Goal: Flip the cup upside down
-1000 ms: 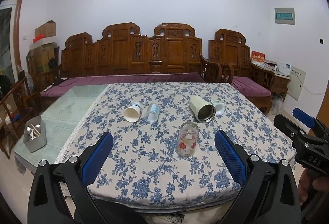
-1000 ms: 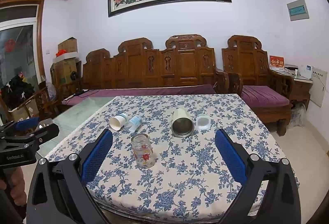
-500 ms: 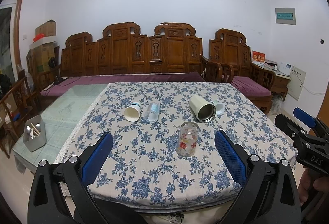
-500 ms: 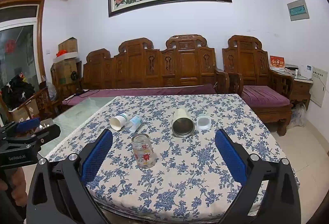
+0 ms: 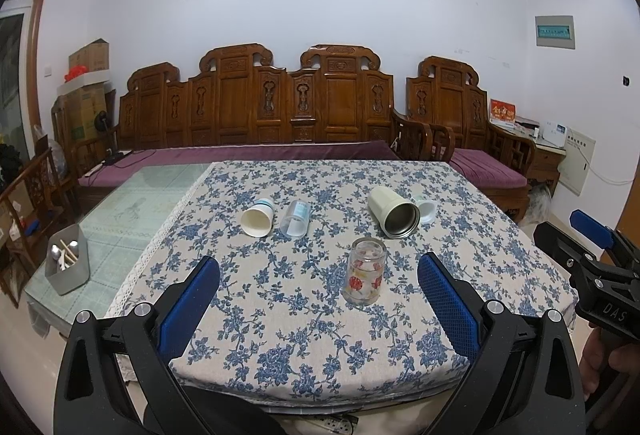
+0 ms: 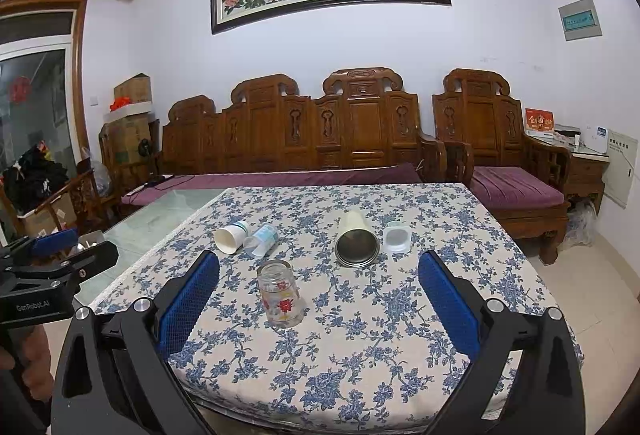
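A clear glass cup with red flowers (image 5: 365, 272) stands on the blue-flowered tablecloth (image 5: 312, 335), narrower end up; it also shows in the right wrist view (image 6: 281, 294). Behind it lie on their sides a white paper cup (image 5: 258, 220), a clear plastic cup (image 5: 296, 218), a cream metal tumbler (image 5: 394, 211) and a small clear cup (image 5: 426, 208). My left gripper (image 5: 318, 297) is open and empty, held back from the table's near edge. My right gripper (image 6: 319, 295) is open and empty, also short of the glass.
A grey utensil holder (image 5: 66, 267) stands on the bare glass tabletop at the left. A carved wooden sofa (image 5: 280, 115) with purple cushions runs behind the table. An armchair (image 6: 504, 163) and a side cabinet (image 6: 586, 171) are at the right.
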`<action>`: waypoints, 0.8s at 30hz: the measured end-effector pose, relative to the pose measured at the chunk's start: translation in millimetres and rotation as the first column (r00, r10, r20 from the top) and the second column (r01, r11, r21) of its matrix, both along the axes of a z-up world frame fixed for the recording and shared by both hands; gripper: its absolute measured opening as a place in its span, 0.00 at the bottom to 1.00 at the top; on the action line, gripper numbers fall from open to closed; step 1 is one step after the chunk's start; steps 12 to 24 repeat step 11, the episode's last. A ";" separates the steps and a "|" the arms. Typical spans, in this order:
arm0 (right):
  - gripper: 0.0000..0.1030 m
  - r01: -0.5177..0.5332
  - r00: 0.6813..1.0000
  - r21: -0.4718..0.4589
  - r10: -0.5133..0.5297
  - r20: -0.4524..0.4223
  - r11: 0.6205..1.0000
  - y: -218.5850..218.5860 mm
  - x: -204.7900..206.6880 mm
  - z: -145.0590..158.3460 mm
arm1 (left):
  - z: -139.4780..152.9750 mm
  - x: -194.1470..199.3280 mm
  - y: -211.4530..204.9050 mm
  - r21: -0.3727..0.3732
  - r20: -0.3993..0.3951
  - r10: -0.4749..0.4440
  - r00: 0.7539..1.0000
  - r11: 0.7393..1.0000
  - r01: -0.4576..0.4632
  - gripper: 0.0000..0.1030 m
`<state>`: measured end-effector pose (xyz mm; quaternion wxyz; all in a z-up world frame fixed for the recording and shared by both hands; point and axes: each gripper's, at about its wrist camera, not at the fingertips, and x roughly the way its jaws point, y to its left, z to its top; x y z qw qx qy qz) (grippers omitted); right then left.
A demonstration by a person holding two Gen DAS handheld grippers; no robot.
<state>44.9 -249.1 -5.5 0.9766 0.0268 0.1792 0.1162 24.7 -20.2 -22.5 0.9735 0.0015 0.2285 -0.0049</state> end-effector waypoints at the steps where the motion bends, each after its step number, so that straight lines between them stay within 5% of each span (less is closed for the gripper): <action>1: 0.97 0.000 1.000 0.001 0.000 0.000 1.000 -0.4 0.0 0.0 | 0.0 0.0 0.0 -0.001 0.000 -0.001 1.000 1.000 0.001 0.92; 24: 0.97 -0.001 1.000 0.001 0.001 0.000 1.000 -0.8 -0.1 0.0 | 0.4 1.3 0.5 -0.004 0.003 0.005 1.000 1.000 -0.005 0.92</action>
